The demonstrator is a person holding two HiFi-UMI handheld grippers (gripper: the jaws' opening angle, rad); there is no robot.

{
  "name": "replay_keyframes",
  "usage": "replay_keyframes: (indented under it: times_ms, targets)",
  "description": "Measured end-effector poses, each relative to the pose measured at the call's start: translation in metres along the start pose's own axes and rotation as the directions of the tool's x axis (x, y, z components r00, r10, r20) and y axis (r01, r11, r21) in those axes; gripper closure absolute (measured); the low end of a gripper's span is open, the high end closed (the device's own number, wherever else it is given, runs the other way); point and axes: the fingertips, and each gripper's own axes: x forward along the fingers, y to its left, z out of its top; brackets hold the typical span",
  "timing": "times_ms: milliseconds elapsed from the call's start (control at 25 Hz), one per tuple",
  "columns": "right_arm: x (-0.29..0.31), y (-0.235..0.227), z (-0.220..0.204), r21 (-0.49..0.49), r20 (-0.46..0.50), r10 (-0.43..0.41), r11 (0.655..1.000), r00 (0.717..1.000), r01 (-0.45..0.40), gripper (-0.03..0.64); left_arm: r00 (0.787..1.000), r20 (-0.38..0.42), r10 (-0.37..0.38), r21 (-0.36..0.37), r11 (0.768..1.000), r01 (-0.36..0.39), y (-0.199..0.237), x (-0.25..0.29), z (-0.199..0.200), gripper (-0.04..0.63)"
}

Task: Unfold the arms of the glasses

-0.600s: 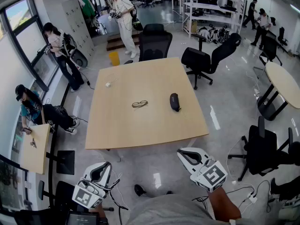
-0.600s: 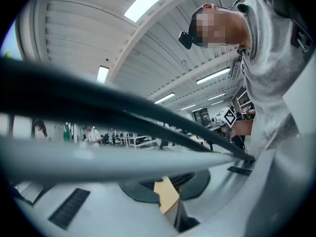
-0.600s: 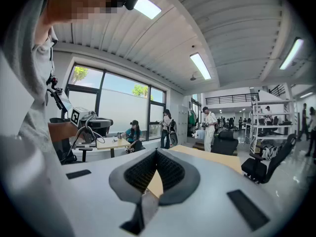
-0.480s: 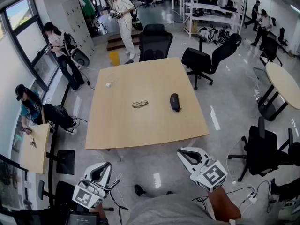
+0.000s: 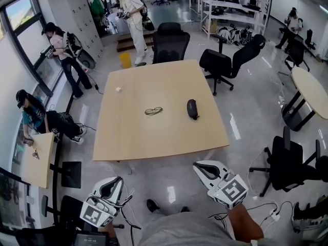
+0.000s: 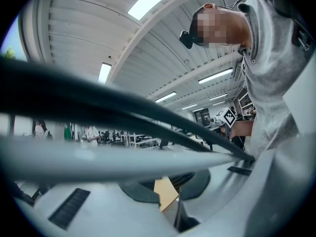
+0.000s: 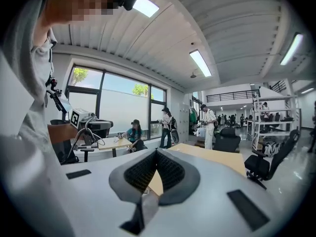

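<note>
At centre of light wooden table (image 5: 154, 140): thin dark-framed glasses (image 5: 152, 110) lying flat, arm position too small to tell. Dark oval case (image 5: 191, 109) near, to right. Left gripper (image 5: 109, 187) and right gripper (image 5: 204, 170) low by body, well apart from table; judged carry position, approach not begun. Gripper views alone show jaws: both pairs pressed together, nothing between. Glasses appear only in head view. Dark cable (image 6: 123, 107) crosses left gripper view.

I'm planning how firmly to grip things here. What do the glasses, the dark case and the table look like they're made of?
Glasses: thin, dark, wire-like frame, probably metal, though too small to be sure.
Case: dark, matte and rounded, perhaps hard plastic or fabric-covered.
Table: pale wood-look top, smooth and even, likely laminate.
</note>
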Motion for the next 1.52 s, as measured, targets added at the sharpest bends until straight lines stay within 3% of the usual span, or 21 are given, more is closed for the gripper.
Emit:
replay_keyframes:
  times_ms: [320,840,1120,1240,1520]
  targets:
    - [0.015,-0.005,-0.004,0.089,0.031,0.031,0.995,0.999,-0.034,0.609,1.0,-0.023,-0.008,-0.052,0.999,0.007,0.008,0.017,-0.018,0.578]
    - [0.042,-0.014,-0.026,0.175,-0.02,0.071,0.982,0.997,-0.066,0.609,0.994,-0.035,-0.106,-0.089,0.991,0.102,0.009,0.063,-0.034,0.578]
    - [0.069,-0.012,-0.045,0.213,-0.083,0.102,0.974,0.991,-0.082,0.609,0.989,-0.049,-0.138,-0.149,0.98,0.13,0.013,0.079,-0.061,0.578]
    - [0.085,-0.017,-0.03,0.196,-0.06,0.087,0.978,0.994,-0.074,0.609,0.988,-0.029,-0.155,-0.161,0.976,0.148,0.028,0.085,-0.058,0.578]
    - [0.109,-0.039,0.004,0.151,-0.019,0.0,0.988,1.0,0.003,0.609,0.985,-0.001,-0.17,-0.106,0.98,0.169,0.072,0.076,-0.036,0.578]
